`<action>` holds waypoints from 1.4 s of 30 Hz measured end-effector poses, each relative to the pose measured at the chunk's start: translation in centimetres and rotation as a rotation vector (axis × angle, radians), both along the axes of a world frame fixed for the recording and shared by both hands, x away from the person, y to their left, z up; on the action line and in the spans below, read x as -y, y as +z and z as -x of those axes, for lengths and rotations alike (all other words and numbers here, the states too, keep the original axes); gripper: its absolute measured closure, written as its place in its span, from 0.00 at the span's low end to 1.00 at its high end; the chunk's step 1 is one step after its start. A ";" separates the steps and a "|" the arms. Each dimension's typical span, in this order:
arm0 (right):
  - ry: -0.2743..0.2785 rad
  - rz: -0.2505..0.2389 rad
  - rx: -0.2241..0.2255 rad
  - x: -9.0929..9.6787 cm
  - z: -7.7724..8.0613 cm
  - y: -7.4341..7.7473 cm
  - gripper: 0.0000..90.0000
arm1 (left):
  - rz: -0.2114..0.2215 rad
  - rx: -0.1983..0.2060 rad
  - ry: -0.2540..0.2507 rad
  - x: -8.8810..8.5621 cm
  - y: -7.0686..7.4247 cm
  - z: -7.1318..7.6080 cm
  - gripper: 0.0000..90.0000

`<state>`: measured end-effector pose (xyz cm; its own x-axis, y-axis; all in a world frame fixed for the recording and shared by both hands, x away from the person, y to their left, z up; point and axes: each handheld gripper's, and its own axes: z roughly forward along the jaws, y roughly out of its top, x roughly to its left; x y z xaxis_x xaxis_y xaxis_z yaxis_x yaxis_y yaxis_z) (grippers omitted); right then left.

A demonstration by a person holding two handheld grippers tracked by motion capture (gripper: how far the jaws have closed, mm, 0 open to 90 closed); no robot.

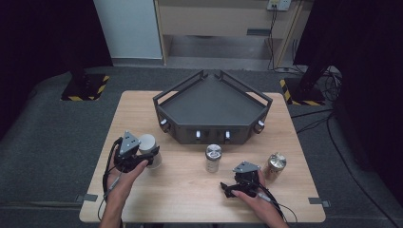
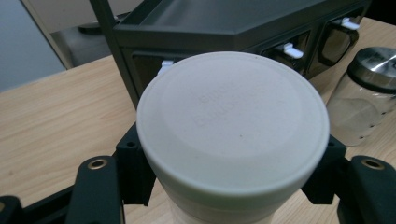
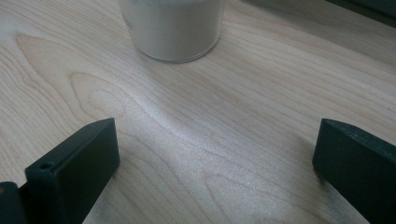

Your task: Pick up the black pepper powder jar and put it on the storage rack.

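At the left of the wooden table, the left gripper is clamped on a white-lidded jar: in the left gripper view the black jaws sit against opposite sides of the jar's body just under its broad white lid, which swells wider than the jaws' grip. The jar stands upright, long axis vertical, lid facing up, near the front left corner of the dark angular tray. Bare wood lies to its left out to the table's edge and on the person's side; ahead, the tray's front wall is near. Further right stands a clear jar with a steel lid, upright and apart from the tray's front, with open wood between it and the white-lidded jar. Right again, the right gripper rests low over the table, its jaws spread wide with only wood between them; a pale container's base stands beyond them, well apart. Rightmost, a brass-topped jar stands upright near the table's right edge, just beside the right gripper's body.
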<state>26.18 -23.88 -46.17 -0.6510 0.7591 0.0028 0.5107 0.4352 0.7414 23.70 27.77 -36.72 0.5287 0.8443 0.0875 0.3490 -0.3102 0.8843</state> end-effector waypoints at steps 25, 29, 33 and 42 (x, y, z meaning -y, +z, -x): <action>0.000 -0.001 0.000 0.0 0.0 0.0 0.01 | -0.033 0.003 -0.080 1.0 4.8 -3.4 0.36; 0.000 -0.001 0.000 0.0 0.0 0.0 0.01 | -0.036 0.003 -0.090 1.3 5.3 -4.0 0.36; 0.000 -0.001 -0.001 0.0 0.0 0.0 0.01 | -0.029 0.004 -0.101 1.5 5.9 -4.5 0.36; 0.000 0.000 0.000 0.0 0.0 0.0 0.01 | -0.042 0.015 -0.123 2.1 7.7 -5.1 0.36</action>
<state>26.19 -23.88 -46.18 -0.6512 0.7589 0.0034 0.5109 0.4350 0.7415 28.84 25.64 -28.99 0.6263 0.7686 0.1300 0.2932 -0.3869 0.8743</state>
